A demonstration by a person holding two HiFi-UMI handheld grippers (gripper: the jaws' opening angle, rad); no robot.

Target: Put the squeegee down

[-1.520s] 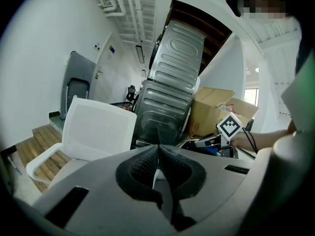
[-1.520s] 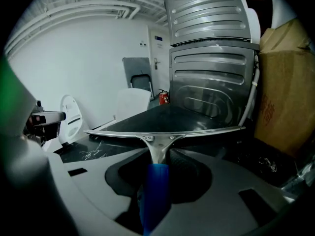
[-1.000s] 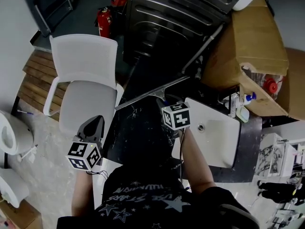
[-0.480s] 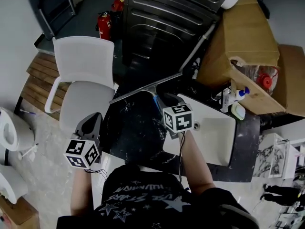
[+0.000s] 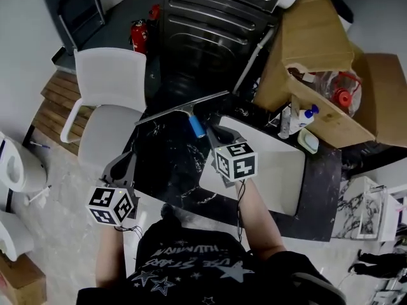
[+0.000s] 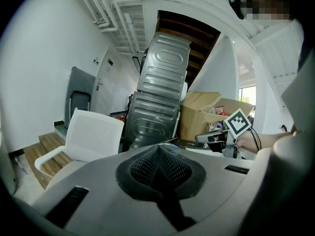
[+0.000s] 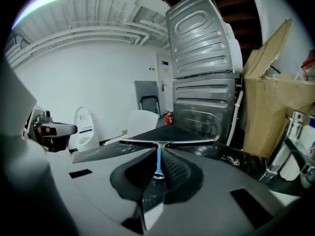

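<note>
Head view: blue-handled squeegee with long metal blade (image 5: 191, 114) lying flat on black marbled table (image 5: 165, 170), handle pointing toward right gripper (image 5: 215, 133). Left gripper (image 5: 126, 162) hanging off table's near-left corner. Open cardboard box (image 5: 318, 49) holding clear plastic bottle with red cap (image 5: 337, 94); white sink basin (image 5: 273, 170) looking empty.

Left gripper view: jaws pressing together, gripping nothing.

Right gripper view: jaws standing slightly apart, handle tip sitting at gap, seemingly unclamped. Finishing well likely meaning drawing straight back, not dragging handle.
</note>
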